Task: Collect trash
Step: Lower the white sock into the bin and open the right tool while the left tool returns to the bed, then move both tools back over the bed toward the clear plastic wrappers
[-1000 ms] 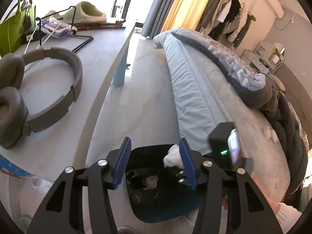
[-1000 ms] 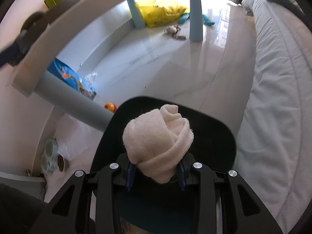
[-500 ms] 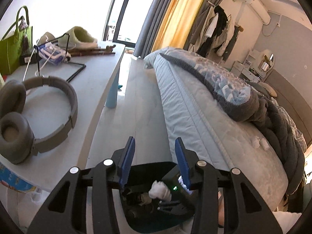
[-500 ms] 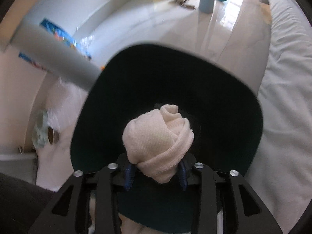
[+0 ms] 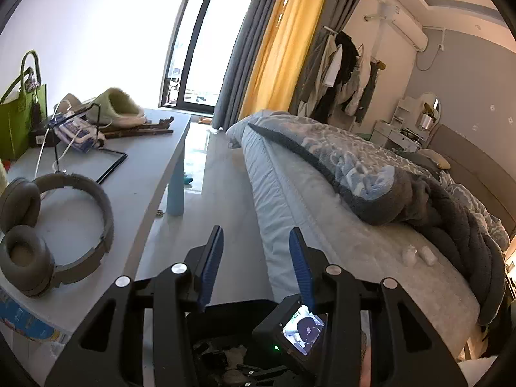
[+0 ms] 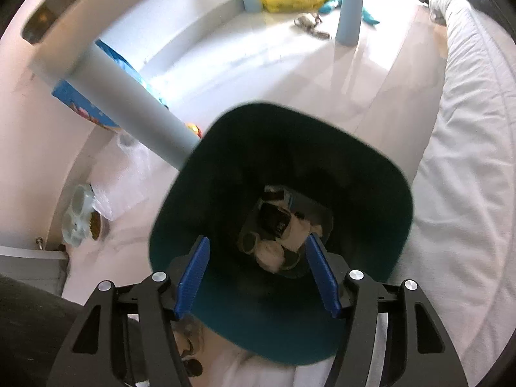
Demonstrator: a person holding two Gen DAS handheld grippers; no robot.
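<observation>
Right wrist view: I look almost straight down into the dark teal bin, my landmark for everything below.
Right gripper: my jaws are opening over the bin's mouth, blue pads well apart, nothing between them.
Trash: a heap lies at the bin's bottom, pale crumpled wads, a dark packet and a small round lid; I cannot tell the pieces apart any better.
Bin's place: it stands on the pale floor, the white mattress just beside it on one side and a grey table leg touching or crossing its rim on the other.
Left wrist view: the bin shows only as a dark edge low down, behind my own rig.
Left gripper: I see its pads apart and empty, raised above the bin and aimed along the floor between table and bed.
Table: beside the bin, carrying grey headphones, a green bag and a slipper.
Blanket: bunched on the mattress, well apart from the bin.
</observation>
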